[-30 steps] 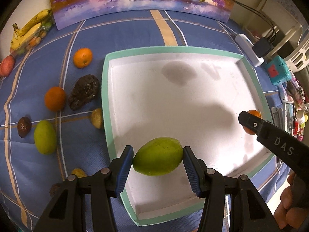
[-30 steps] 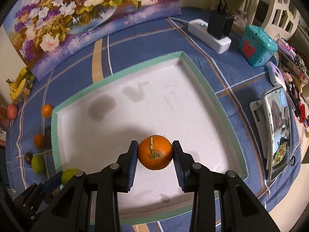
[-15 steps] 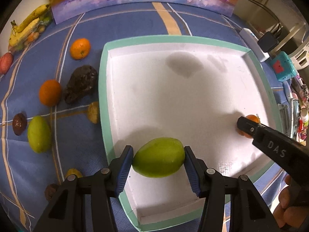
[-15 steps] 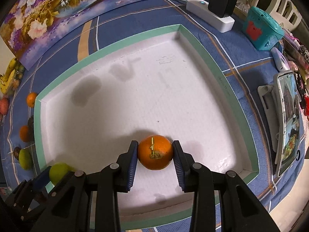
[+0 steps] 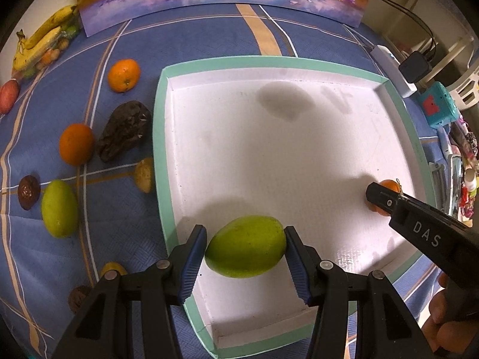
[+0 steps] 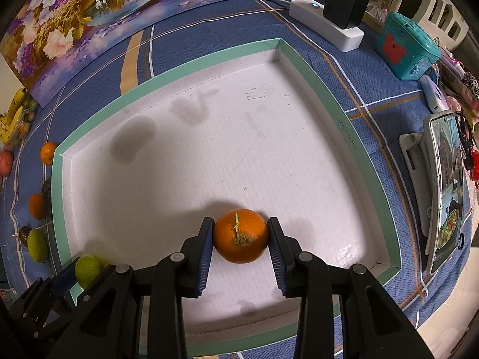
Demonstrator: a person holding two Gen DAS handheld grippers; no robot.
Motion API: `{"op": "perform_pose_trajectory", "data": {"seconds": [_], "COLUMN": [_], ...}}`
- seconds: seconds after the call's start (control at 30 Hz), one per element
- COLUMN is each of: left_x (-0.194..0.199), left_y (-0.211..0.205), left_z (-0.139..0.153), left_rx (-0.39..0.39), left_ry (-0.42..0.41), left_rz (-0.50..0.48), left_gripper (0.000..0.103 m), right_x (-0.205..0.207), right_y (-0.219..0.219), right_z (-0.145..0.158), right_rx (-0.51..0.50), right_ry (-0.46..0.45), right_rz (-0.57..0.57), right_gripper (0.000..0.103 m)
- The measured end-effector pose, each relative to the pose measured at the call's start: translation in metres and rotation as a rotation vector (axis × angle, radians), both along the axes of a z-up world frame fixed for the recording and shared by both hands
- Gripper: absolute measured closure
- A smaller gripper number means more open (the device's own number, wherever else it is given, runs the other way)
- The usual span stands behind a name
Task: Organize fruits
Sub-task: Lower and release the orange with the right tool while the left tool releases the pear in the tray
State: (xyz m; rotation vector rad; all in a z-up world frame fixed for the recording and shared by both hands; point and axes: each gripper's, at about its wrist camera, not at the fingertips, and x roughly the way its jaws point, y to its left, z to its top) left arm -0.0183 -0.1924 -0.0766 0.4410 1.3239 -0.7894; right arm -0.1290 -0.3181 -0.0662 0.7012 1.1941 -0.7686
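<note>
My left gripper [image 5: 245, 246] is shut on a green mango [image 5: 245, 246] low over the near left part of a white tray with a green rim [image 5: 157, 137]. My right gripper [image 6: 241, 240] is shut on an orange [image 6: 241, 239] low over the tray floor [image 6: 227, 155] near its front right corner. The right gripper also shows in the left wrist view [image 5: 386, 199], with the orange [image 5: 389, 185] behind it. The mango also shows in the right wrist view [image 6: 88, 269].
Left of the tray on the blue cloth lie two oranges [image 5: 124, 74] [image 5: 76, 148], a dark avocado [image 5: 124, 130], another green mango [image 5: 60, 208], small dark and yellow fruits, an apple [image 5: 9, 95] and bananas [image 5: 42, 45]. A power strip [image 6: 326, 27], teal toy [image 6: 404, 48] and phone [image 6: 446, 188] stand right.
Both grippers have come lower and closer to the tray floor with their fruits still held. The tray looks larger in both views.
</note>
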Motion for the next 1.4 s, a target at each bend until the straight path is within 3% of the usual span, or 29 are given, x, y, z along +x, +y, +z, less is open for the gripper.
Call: {"op": "perform_pose_trajectory", "data": {"seconds": [0.33, 0.7, 0.93, 1.2, 1.3, 1.37, 1.4], "left_x": [0.003, 0.016, 0.024, 0.028, 0.029, 0.03, 0.031], "left_y": [0.008, 0.027, 0.035, 0.038, 0.039, 0.039, 0.04], "left_z": [0.03, 0.079, 0.084, 0.082, 0.081, 0.08, 0.079], "left_rx": [-0.05, -0.125, -0.129, -0.116, -0.106, -0.084, -0.073], "left_ry": [-0.03, -0.084, -0.096, -0.103, -0.115, -0.137, -0.145], "left_rz": [-0.003, 0.059, 0.107, 0.119, 0.123, 0.129, 0.132], "left_gripper": [0.042, 0.042, 0.04, 0.036, 0.029, 0.016, 0.013], "right_x": [0.0, -0.005, -0.01, -0.008, -0.007, -0.008, -0.008], "right_y": [0.002, 0.007, 0.012, 0.015, 0.015, 0.015, 0.014], "right_z": [0.007, 0.062, 0.08, 0.074, 0.073, 0.072, 0.071], "right_rx": [-0.015, -0.14, -0.177, -0.155, -0.155, -0.152, -0.148], "right_ry": [0.002, -0.091, -0.122, -0.111, -0.111, -0.112, -0.112], "right_rz": [-0.008, 0.002, 0.013, 0.017, 0.019, 0.017, 0.014], "right_gripper": [0.062, 0.062, 0.062, 0.062, 0.062, 0.059, 0.046]}}
